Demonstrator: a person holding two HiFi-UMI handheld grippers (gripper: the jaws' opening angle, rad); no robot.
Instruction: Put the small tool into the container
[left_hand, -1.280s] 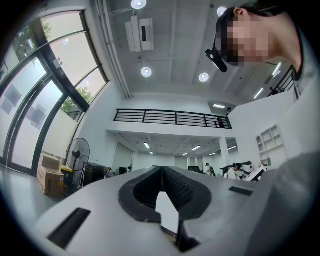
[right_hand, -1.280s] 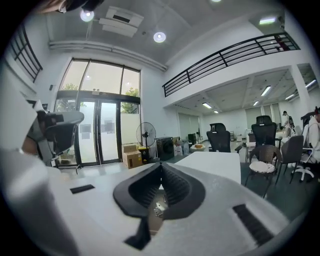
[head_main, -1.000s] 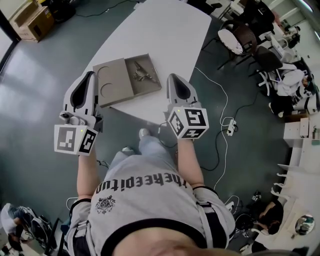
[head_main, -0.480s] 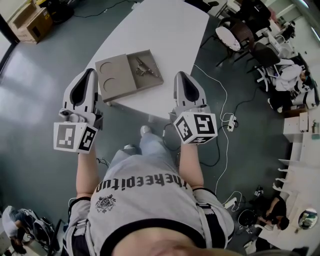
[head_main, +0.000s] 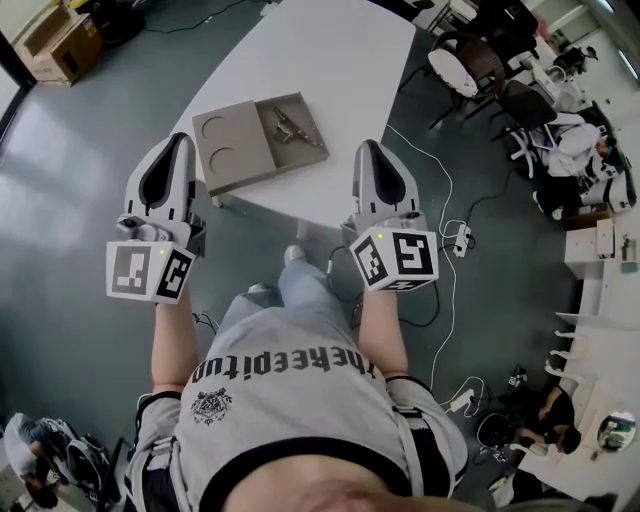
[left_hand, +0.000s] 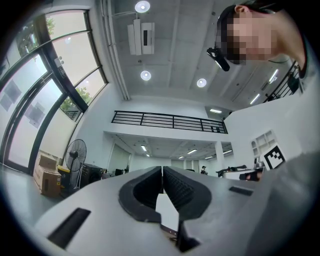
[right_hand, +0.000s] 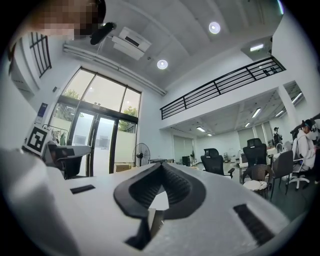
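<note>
A tan container (head_main: 232, 152) lies near the front edge of the white table (head_main: 330, 60). The small metal tool (head_main: 291, 128) rests in its right compartment; the left part has two round recesses. My left gripper (head_main: 180, 138) hangs left of the container, off the table's edge, jaws shut with nothing between them. My right gripper (head_main: 367, 146) is held right of the container, also shut and empty. Both gripper views point up into the room: the left gripper (left_hand: 162, 169) and the right gripper (right_hand: 161, 166) show closed, bare pads, and neither shows the table.
White cables and a power strip (head_main: 462, 245) lie on the grey floor to the right of the table. Office chairs (head_main: 510, 100) stand at the upper right, a cardboard box (head_main: 62, 40) at the upper left. The person's legs are below the table's edge.
Both grippers have drawn back from the container toward the person. The right one has moved to the right and lower in the head view. The tool stays in the container.
</note>
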